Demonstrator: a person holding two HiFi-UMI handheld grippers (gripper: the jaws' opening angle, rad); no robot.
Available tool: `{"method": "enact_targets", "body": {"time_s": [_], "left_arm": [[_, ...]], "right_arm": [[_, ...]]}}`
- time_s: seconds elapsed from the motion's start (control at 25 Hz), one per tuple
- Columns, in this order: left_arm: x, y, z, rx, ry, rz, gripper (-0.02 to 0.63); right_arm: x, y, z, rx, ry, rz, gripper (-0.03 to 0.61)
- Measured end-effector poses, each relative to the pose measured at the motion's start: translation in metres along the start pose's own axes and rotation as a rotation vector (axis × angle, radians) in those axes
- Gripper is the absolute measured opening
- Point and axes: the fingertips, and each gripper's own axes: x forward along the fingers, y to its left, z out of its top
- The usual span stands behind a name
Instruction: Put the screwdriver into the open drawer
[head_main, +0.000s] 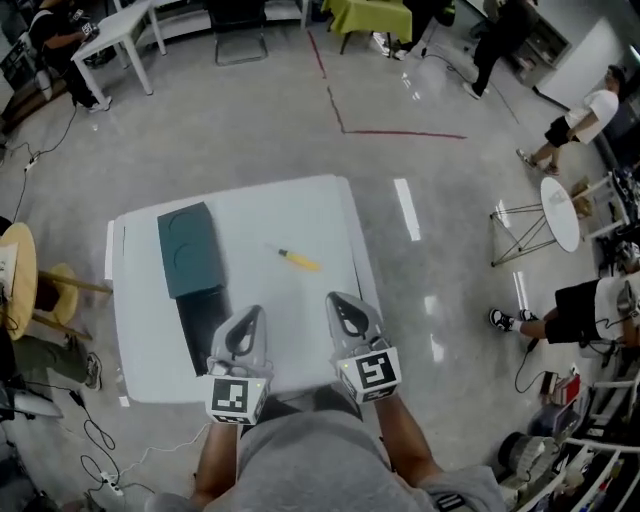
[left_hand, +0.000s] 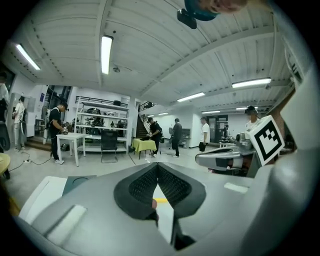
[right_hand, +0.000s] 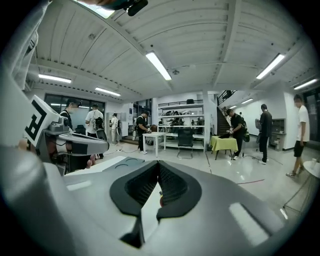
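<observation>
A screwdriver (head_main: 298, 260) with a yellow handle lies on the white table (head_main: 300, 205), right of centre. A dark teal drawer unit (head_main: 188, 248) stands on the table's left side, its open drawer (head_main: 203, 325) pulled out toward me. My left gripper (head_main: 255, 312) hovers over the table's near edge beside the open drawer, jaws together and empty. My right gripper (head_main: 335, 298) is level with it on the right, shut and empty, a short way nearer me than the screwdriver. In the left gripper view the yellow handle (left_hand: 161, 201) shows beyond the closed jaws.
A wooden stool (head_main: 20, 280) stands left of the table and cables (head_main: 95, 440) run over the floor. A small round white table (head_main: 560, 212) stands to the right, with people around it. At the far end are a white table (head_main: 125, 30) and a yellow-green table (head_main: 375, 15).
</observation>
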Motion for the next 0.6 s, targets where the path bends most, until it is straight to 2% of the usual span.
{"method": "enact_targets", "body": {"time_s": [0.28, 0.6], "left_arm": [[0.012, 0.019, -0.018, -0.04, 0.034, 0.159, 0.012], [0.024, 0.041, -0.047, -0.084, 0.063, 0.246, 0.012]], "right_arm": [[0.039, -0.009, -0.013, -0.033, 0.047, 0.145, 0.003], [0.087, -0.009, -0.04, -0.071, 0.12, 0.242, 0.003]]}}
